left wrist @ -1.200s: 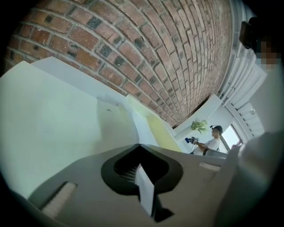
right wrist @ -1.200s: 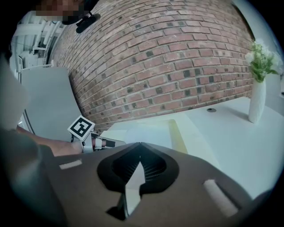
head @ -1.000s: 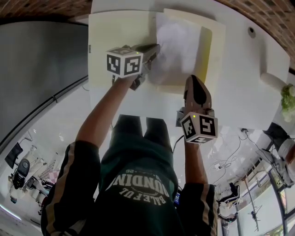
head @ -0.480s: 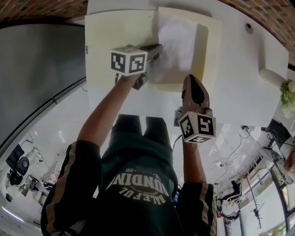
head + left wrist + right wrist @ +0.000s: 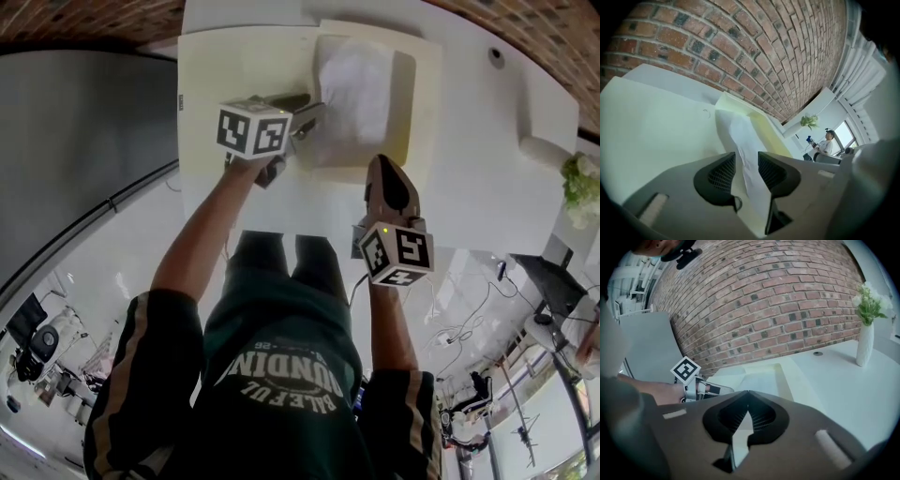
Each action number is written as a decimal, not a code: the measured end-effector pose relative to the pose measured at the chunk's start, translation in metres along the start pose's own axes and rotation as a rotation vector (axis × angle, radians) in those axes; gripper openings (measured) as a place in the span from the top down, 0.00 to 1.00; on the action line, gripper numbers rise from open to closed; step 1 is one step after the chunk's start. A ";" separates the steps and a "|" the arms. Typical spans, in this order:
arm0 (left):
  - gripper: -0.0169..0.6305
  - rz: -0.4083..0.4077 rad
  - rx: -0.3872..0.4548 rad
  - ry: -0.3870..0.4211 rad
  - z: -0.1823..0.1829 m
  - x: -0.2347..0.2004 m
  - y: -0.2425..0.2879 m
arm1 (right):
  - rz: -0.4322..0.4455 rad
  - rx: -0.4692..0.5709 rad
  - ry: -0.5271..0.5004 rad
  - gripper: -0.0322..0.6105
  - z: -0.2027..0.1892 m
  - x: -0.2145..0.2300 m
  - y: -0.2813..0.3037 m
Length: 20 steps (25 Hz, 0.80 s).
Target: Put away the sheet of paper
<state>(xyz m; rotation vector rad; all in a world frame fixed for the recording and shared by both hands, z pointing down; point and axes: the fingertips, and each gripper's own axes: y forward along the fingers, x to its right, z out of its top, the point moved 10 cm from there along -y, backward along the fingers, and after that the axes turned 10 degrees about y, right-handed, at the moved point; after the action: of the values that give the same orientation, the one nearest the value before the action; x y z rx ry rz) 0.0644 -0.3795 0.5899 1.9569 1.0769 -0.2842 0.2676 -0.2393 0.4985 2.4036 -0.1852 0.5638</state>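
Observation:
A white sheet of paper (image 5: 354, 89) lies on the right half of an open pale-yellow folder (image 5: 234, 75) at the far side of the white table. My left gripper (image 5: 314, 114) sits at the sheet's near left edge. In the left gripper view its jaws are opening (image 5: 746, 164), and the paper (image 5: 740, 136) runs loose through the gap without the pads pressing it. My right gripper (image 5: 389, 167) hovers just short of the folder's near edge. It is shut and holds nothing (image 5: 747, 394).
A white vase (image 5: 864, 345) with flowers stands at the table's right. A small round grommet (image 5: 494, 54) is set in the white table (image 5: 487, 169). A brick wall (image 5: 787, 291) runs behind the table. A person (image 5: 828, 140) stands far off in the room.
The left gripper's jaws have parted around the sheet's edge. The sheet has dropped flatter onto the folder. The right gripper has hardly moved.

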 end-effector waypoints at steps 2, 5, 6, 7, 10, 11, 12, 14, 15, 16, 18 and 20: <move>0.78 0.015 0.029 0.012 -0.002 0.003 -0.018 | -0.004 -0.011 -0.010 0.95 -0.004 -0.004 -0.002; 0.85 0.062 0.090 0.087 -0.004 0.016 -0.045 | 0.008 -0.004 -0.027 0.95 -0.002 -0.009 -0.007; 0.89 0.081 0.106 0.125 -0.004 0.022 -0.053 | 0.015 -0.001 -0.033 0.95 -0.001 -0.010 -0.009; 0.96 0.100 0.120 0.165 -0.004 0.030 -0.060 | 0.023 0.003 -0.038 0.95 0.001 -0.012 -0.010; 0.96 0.138 0.146 0.250 -0.007 0.053 -0.082 | 0.051 0.016 -0.065 0.95 0.009 -0.022 -0.019; 0.96 0.145 0.154 0.265 -0.008 0.060 -0.089 | 0.063 0.023 -0.076 0.95 0.011 -0.026 -0.021; 0.96 0.153 0.163 0.276 -0.009 0.066 -0.096 | 0.076 0.031 -0.087 0.95 0.014 -0.030 -0.024; 0.96 0.174 0.182 0.300 -0.010 0.079 -0.111 | 0.103 0.048 -0.107 0.95 0.020 -0.039 -0.032; 0.96 0.188 0.192 0.317 -0.010 0.087 -0.119 | 0.117 0.057 -0.114 0.95 0.023 -0.043 -0.037; 0.96 0.204 0.204 0.335 -0.009 0.094 -0.126 | 0.131 0.067 -0.121 0.95 0.027 -0.047 -0.043; 0.96 0.231 0.236 0.363 -0.003 0.106 -0.141 | 0.158 0.093 -0.143 0.95 0.038 -0.055 -0.051; 0.96 0.254 0.267 0.377 0.004 0.114 -0.152 | 0.183 0.119 -0.168 0.95 0.051 -0.063 -0.056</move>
<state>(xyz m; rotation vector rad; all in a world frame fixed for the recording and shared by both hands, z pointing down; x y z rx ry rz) 0.0160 -0.2777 0.4368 2.4269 1.0469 0.0911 0.2441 -0.2289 0.4039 2.5668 -0.4592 0.4649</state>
